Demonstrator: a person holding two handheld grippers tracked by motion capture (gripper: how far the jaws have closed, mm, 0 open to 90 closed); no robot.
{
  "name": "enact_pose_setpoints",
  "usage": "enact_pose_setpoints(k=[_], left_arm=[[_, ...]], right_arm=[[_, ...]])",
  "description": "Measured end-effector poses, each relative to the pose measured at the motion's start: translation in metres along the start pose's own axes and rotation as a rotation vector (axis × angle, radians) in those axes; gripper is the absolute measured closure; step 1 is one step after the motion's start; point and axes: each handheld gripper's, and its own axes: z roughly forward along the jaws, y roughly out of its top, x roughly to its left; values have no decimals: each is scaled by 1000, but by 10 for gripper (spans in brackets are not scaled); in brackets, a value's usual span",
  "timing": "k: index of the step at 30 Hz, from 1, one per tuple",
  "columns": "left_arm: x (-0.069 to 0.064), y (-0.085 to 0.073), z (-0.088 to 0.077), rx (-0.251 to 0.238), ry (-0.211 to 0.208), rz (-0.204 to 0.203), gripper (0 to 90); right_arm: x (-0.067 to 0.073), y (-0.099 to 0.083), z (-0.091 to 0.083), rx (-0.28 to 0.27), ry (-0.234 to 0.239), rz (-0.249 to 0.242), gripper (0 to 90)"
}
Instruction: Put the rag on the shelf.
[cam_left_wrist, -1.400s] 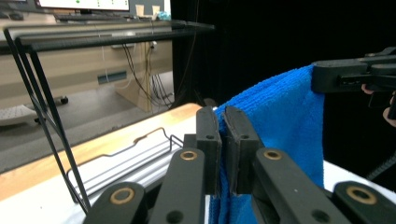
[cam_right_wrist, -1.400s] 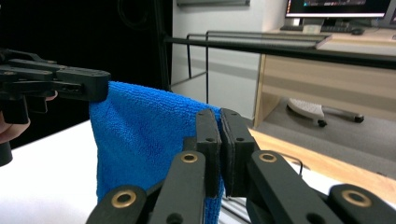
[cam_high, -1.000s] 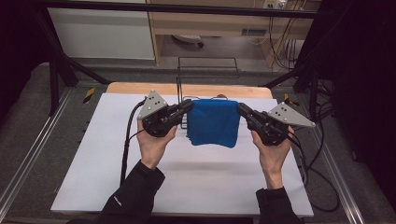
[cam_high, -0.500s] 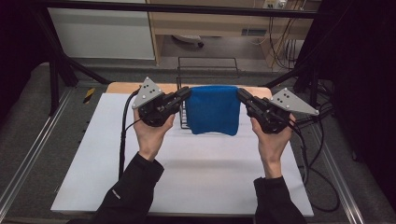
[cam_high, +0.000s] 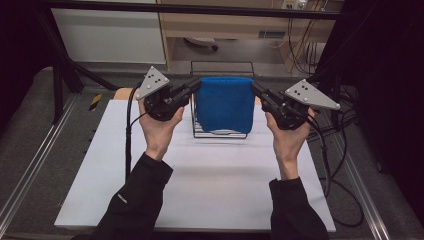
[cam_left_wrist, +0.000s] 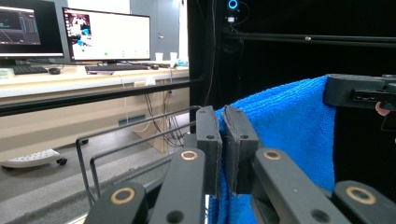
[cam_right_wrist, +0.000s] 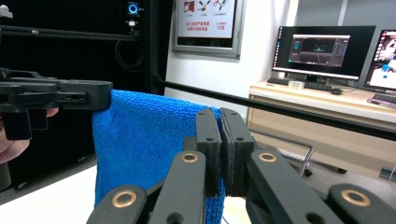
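wire rack stands directly under the hanging blue towel.

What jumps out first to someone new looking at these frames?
The bright blue towel, held up mid-table between both grippers and hanging folded in front of a black wire rack. The left gripper and right gripper each pinch a top corner, jaws shut. Below lies the white table.

The person is holding both forearms forward over the table, sleeves dark. The left gripper is pointing inward to the right, jaws pinched together, gripped from below by the left hand. The right gripper is mirroring it, jaws clamped, with the right hand beneath it.
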Motion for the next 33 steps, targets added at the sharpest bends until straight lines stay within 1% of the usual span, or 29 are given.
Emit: enact_pose_setpoints(k=[3, 4, 8, 14, 18, 22, 25, 28, 31, 32, 33], left_arm=[[1, 5, 3, -7, 4, -2, 853], [2, 7, 3, -8, 6, 4, 853], [4, 15, 5, -23, 5, -2, 853], [6, 28, 10, -32, 15, 16, 853], [10, 35, 14, -41, 15, 11, 853], [14, 42, 19, -36, 32, 18, 853], [18, 47, 22, -41, 35, 18, 853], [20, 52, 25, -44, 42, 24, 853], [25, 56, 27, -54, 43, 7, 853], [27, 57, 29, -60, 42, -6, 853], [29, 59, 30, -55, 45, -5, 853]], right_arm=[[-2, 4, 3, -10, -6, -1, 876], [-3, 6, 4, -12, -10, 1, 876], [-5, 11, 8, -23, -18, 1, 876], [-9, 21, 14, -38, -28, 2, 876], [-12, 29, 19, -43, -38, -4, 876], [-15, 36, 25, -47, -45, -4, 876], [-16, 39, 29, -48, -50, -12, 876], [-19, 43, 34, -51, -53, -7, 876], [-20, 47, 38, -54, -57, -8, 876], [-21, 48, 40, -56, -54, -5, 876], [-21, 49, 41, -58, -53, -7, 876]])
